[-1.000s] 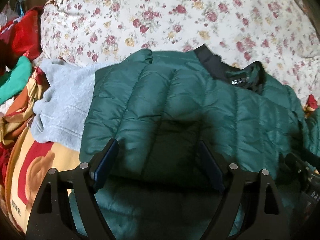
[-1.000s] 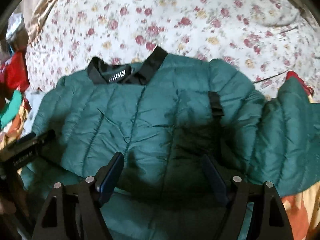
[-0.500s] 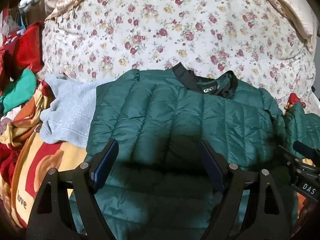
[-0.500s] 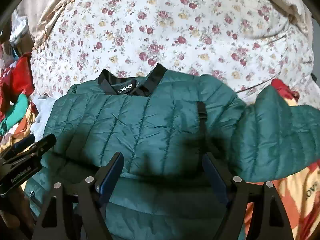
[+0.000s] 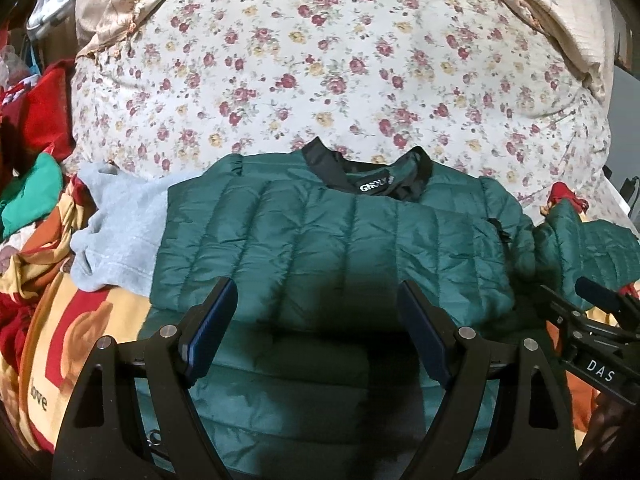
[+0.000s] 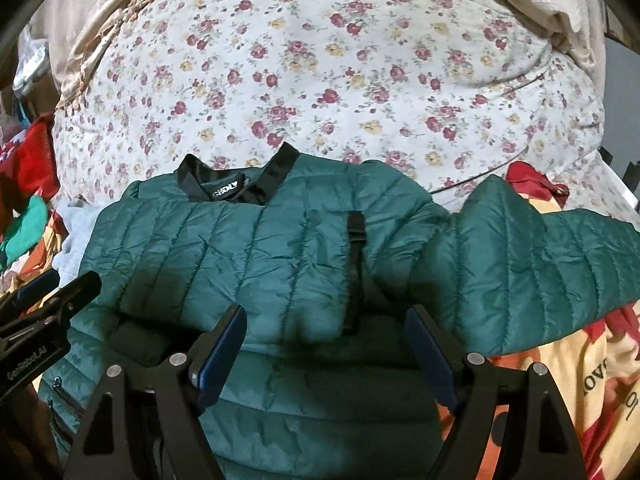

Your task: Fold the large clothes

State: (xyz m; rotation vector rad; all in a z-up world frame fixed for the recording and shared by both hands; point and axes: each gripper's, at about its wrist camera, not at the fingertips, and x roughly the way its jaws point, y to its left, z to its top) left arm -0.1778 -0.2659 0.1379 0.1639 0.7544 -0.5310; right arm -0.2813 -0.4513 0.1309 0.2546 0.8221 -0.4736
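Observation:
A dark green quilted puffer jacket [image 5: 340,240] [image 6: 256,256] with a black collar [image 6: 240,184] lies flat on the bed, one side folded over its body. Its right sleeve [image 6: 532,256] stretches out to the right, unfolded. My left gripper [image 5: 316,308] hovers open above the jacket's lower left part, nothing between its blue pads [image 5: 208,332]. My right gripper [image 6: 324,340] hovers open above the lower right part, also holding nothing. Each gripper shows at the edge of the other's view: the right gripper [image 5: 592,340] and the left gripper [image 6: 44,312].
A floral quilt [image 5: 340,68] covers the bed behind the jacket. A grey sweatshirt [image 5: 120,232] lies under the jacket's left edge. Red and green clothes [image 5: 32,152] pile up at far left. A yellow and red printed blanket [image 5: 52,344] lies beneath, also seen at right as blanket [image 6: 568,380].
Both grippers have drawn back and upward from the jacket, still open. More of the quilt and the whole jacket are in view now, with the sleeve showing further at the right.

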